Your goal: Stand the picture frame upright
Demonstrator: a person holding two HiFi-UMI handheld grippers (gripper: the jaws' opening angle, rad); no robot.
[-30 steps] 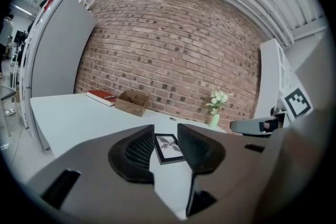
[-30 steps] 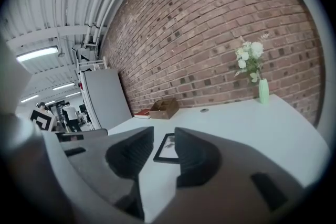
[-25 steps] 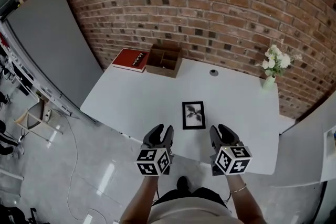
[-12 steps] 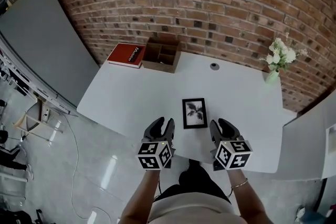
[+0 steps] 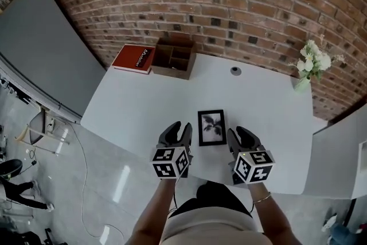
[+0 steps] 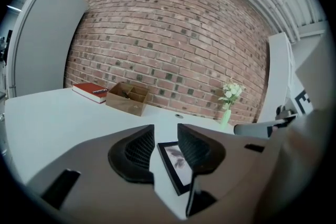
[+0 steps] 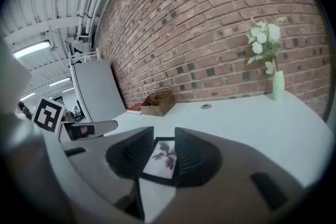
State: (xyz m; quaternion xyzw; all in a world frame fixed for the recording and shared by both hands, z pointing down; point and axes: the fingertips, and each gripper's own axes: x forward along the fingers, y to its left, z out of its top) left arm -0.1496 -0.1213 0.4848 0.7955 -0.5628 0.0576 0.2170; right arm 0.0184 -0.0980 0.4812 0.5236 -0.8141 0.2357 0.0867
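Note:
The black picture frame [image 5: 211,127] holds a leaf print and lies flat on the white table [image 5: 137,106], close to the near edge. My left gripper [image 5: 176,131] hovers just left of the frame's near end, jaws open and empty. My right gripper [image 5: 238,137] hangs just right of it, also open and empty. In the left gripper view the frame [image 6: 176,162] shows beyond the gap of the left gripper [image 6: 165,131]. The right gripper view has the frame [image 7: 161,157] lying past the right gripper [image 7: 164,136]. Neither gripper touches the frame.
A red book [image 5: 133,58] and an open wooden box [image 5: 174,58] sit at the table's far left by the brick wall. A cable grommet [image 5: 235,71] lies at the back middle. A green vase of white flowers [image 5: 312,63] stands at the far right corner.
Both grippers have moved forward over the table's near edge and now flank the frame's near end. The frame has not moved.

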